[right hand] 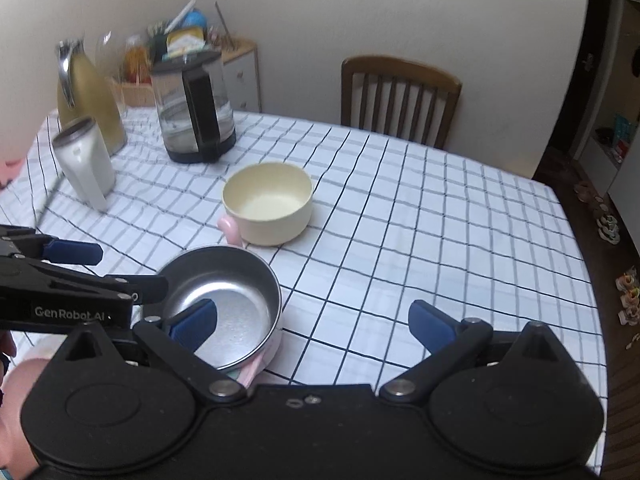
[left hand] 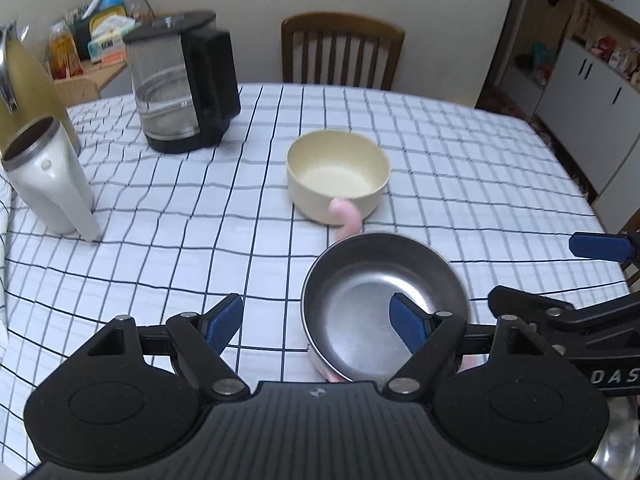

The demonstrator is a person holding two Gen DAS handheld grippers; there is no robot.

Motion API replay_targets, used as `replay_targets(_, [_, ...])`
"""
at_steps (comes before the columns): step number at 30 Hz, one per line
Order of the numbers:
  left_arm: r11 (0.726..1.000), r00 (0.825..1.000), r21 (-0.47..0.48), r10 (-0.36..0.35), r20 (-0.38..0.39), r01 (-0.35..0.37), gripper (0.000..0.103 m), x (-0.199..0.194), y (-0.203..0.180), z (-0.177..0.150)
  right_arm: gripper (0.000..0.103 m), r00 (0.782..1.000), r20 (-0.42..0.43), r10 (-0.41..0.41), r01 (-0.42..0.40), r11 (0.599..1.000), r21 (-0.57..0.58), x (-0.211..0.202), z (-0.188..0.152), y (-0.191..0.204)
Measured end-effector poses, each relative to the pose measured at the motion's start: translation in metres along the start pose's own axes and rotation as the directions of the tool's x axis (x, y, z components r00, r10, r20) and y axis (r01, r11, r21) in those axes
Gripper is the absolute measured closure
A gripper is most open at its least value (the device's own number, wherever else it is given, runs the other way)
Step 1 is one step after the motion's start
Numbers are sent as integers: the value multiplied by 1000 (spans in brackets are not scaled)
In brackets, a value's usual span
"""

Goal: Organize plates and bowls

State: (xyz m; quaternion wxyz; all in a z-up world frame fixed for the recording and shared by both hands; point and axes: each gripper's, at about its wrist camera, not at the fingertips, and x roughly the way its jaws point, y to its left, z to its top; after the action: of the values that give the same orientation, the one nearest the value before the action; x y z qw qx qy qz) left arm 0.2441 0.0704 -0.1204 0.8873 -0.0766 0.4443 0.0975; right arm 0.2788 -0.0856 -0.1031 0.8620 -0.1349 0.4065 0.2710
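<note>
I had both grippers low over the checked tablecloth, side by side. My left gripper was released, jaws apart with nothing between the pads; its right blue pad overlapped the steel bowl in that view, but I could not tell whether it touched the metal or hung above it. My right gripper was spread wide and held nothing; its left pad likewise sat in front of the same steel bowl, contact unclear.

The steel bowl sat on something pink that I could only glimpse: a pink rim peeked out beneath its near edge, and a curled pink handle rose behind it, just in front of the cream bowl. Most of that pink piece was hidden, so I could not say what it was. The cream bowl stood upright and empty beyond, apart from both grippers.

Farther back stood a glass kettle, a white jug and a yellowish flask, the last cut off in the left view and blurred in the right. A wooden chair stood at the far side. Part of a hand showed at the right view's lower left edge.
</note>
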Motion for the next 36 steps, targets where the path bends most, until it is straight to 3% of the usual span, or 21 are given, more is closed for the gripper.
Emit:
replay_targets(8, [998,997,-29,47,-68,-49,23,39,3,4,13,994,-109,20,-20,1000,5,51,5,-2])
replay_targets(12, [998,995,-29,58,-80,-60,24,49,4,6,24,989,-143,33,-32,999,13,65,6,-3])
replay_targets(14, [998,994,-30,55,-89,-58,35,52,3,6,28,988,-151,37,-36,999,10,68,6,-2])
replay_targets(18, [998,993,-25,54,-103,-57,43,56,2,6,40,986,-161,46,-44,999,13,73,8,-2])
replay_targets(20, [998,993,-29,55,-108,-58,56,57,1,6,50,985,-163,49,-47,999,19,75,10,-3])
replay_targets(23, [997,991,-42,52,-127,-58,67,59,2,6,62,985,-162,55,-51,998,28,76,10,-4])
replay_targets(28, [997,990,-43,54,-129,-60,84,57,0,6,73,984,-162,76,-69,997,45,77,10,-4])
replay_targets(36, [997,989,-50,53,-141,-60,95,55,-1,4,97,983,-152,99,-96,995,26,70,8,7])
